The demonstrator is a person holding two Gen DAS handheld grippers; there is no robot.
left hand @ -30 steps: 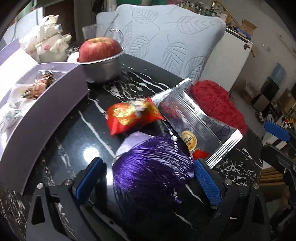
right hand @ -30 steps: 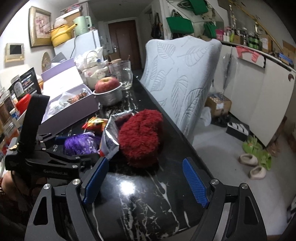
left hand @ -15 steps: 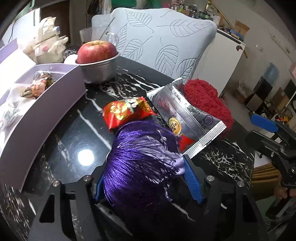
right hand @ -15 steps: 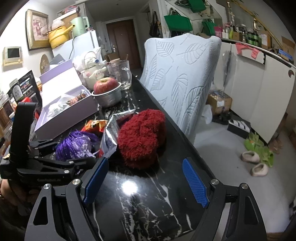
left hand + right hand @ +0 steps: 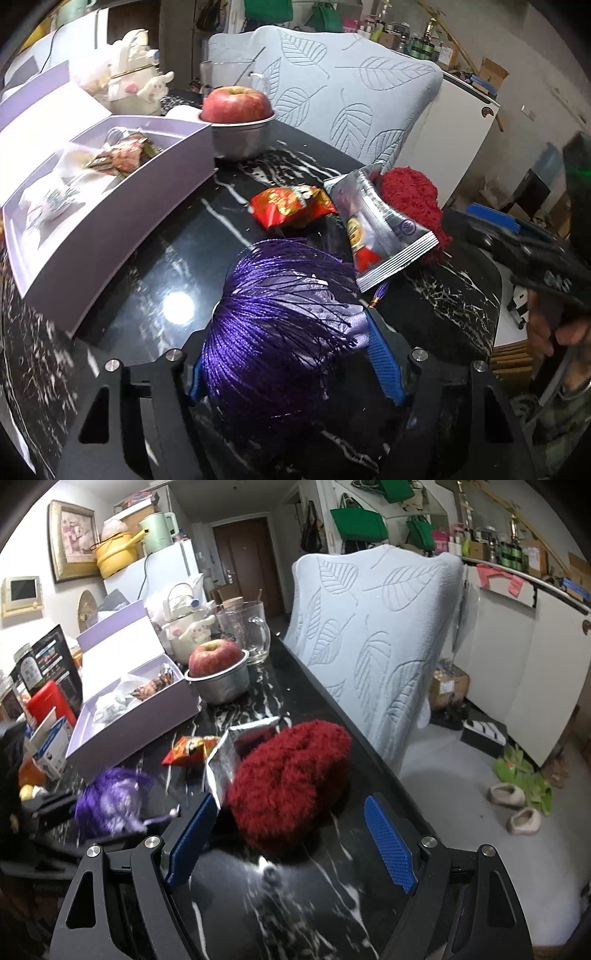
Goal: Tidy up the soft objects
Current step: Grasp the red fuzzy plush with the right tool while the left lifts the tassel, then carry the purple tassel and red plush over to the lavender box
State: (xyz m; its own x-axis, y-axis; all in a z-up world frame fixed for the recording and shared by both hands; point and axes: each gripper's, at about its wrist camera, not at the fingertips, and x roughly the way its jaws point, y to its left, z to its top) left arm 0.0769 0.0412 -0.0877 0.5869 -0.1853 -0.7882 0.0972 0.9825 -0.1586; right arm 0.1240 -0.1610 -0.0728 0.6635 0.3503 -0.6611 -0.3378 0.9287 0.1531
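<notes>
Now the left gripper (image 5: 291, 363) is clamped on the purple tassel (image 5: 275, 317): a second ago its blue pads stood wide on either side of the tassel, which lay on the black marble table (image 5: 147, 266), and since then the jaws have closed until both pads press into the threads. The tassel fills the lower middle of the left wrist view and looks raised off the table, its cord end hanging by the silver packet (image 5: 380, 229). From the right wrist camera the tassel (image 5: 110, 801) is blurred and sits further left and lower than before, apart from the packets.

The red snack bag (image 5: 291, 208), the silver packet and the red fluffy pad (image 5: 413, 199) lie where they lay earlier, the packet leaning on the pad. The lilac box (image 5: 110, 192) and the bowl with the apple (image 5: 236, 103) are likewise unmoved.

The right gripper (image 5: 291, 838) has its jaws apart, as wide as a second ago, with nothing held. It has come closer to the fluffy pad (image 5: 291, 775), whose near edge now reaches between the fingers without touching either pad.
</notes>
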